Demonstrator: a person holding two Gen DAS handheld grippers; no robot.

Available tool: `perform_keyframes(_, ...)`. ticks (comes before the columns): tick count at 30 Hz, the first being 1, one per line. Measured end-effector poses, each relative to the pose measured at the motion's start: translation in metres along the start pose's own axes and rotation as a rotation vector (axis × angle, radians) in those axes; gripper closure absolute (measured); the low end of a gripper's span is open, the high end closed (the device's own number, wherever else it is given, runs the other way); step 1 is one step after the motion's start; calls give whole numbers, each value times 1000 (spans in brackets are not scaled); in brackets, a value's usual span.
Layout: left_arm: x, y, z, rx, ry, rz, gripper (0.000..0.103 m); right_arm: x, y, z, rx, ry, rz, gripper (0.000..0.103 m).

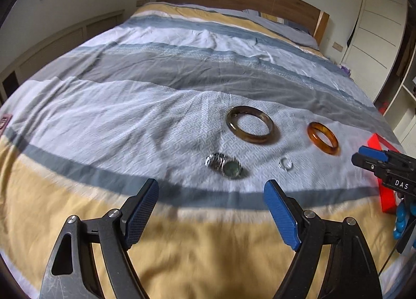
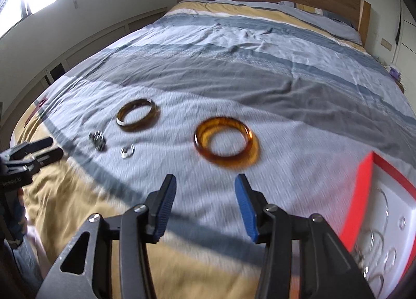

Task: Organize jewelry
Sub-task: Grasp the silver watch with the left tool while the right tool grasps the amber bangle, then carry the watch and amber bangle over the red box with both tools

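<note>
1. A bed with a striped cover fills the room.
2. The left gripper gapes wide, empty, near the watch.
3. Rightward lie a brown bangle, a small ring and an amber bangle.
4. The right gripper stands partly open, empty, beside the red box.

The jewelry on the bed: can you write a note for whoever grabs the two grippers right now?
Left gripper: open, empty, near the watch.
Right gripper: open, empty, near the amber bangle.
On the bedspread: brown bangle, amber bangle, watch, small clear ring.
Red box with a white insert sits at the right edge of the bed.
Done: none of those four is in the box.
Left: put all four into it.
</note>
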State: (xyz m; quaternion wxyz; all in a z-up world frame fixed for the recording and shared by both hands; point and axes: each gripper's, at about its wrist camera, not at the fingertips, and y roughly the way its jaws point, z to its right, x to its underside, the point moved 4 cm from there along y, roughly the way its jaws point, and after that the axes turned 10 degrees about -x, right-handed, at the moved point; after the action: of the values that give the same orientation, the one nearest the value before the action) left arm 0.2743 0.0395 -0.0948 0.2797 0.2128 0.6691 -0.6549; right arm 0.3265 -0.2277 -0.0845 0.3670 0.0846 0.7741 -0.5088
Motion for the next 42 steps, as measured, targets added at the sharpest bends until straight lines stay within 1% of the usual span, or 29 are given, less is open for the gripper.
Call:
perform_keyframes(5, -11, 31, 9, -5, 33, -10, 27, -20, 27, 4, -6, -16, 1, 58)
perform_keyframes(8, -12, 47, 14, 1, 46, -31, 34, -24, 42, 7, -3, -18, -12, 58)
perform_keyframes(9, -11, 53, 16, 3, 50, -42, 35, -25, 49, 9, -4, -13, -19, 58)
perform_keyframes(13, -7, 66, 20, -19, 71, -54, 42, -25, 68, 16, -11, -1, -40, 58)
perform_keyframes(15, -7, 68, 23, -25, 85, -53, 48, -24, 77, 17, -18, -2, -52, 58)
perform_keyframes(17, -7, 70, 25, -26, 100, -54, 61, -24, 83, 16, -27, -10, -58, 59)
perform_keyframes(18, -7, 71, 25, -24, 105, -55, 63, -25, 86, 14, -31, -17, -61, 59)
perform_keyframes(20, -8, 73, 26, -18, 107, -58, 74, -26, 91, 10, -36, -34, -71, 60)
perform_keyframes(21, -8, 74, 26, -13, 106, -58, 77, -25, 93, 9, -38, -38, -76, 64)
perform_keyframes(22, -9, 74, 26, -4, 104, -59, 82, -25, 95, 8, -42, -40, -83, 66)
perform_keyframes(23, -9, 74, 26, 4, 103, -60, 84, -26, 96, 7, -47, -42, -87, 73)
perform_keyframes(24, -9, 74, 26, 8, 101, -59, 84, -26, 97, 6, -55, -41, -91, 81)
perform_keyframes(25, -9, 73, 26, 12, 97, -56, 84, -26, 97, 5, -56, -41, -94, 84)
perform_keyframes(26, -9, 73, 25, 16, 95, -56, 84, -26, 97, 4, -60, -38, -94, 90)
perform_keyframes(31, -6, 62, 23, 31, 86, -53, 84, -21, 88, 2, -88, 3, -80, 92)
perform_keyframes(34, -1, 54, 23, 34, 82, -53, 84, -15, 78, -4, -108, 7, -68, 92)
perform_keyframes(42, 11, 17, 21, 37, 66, -48, 84, 0, 37, -31, -163, 40, -11, 94)
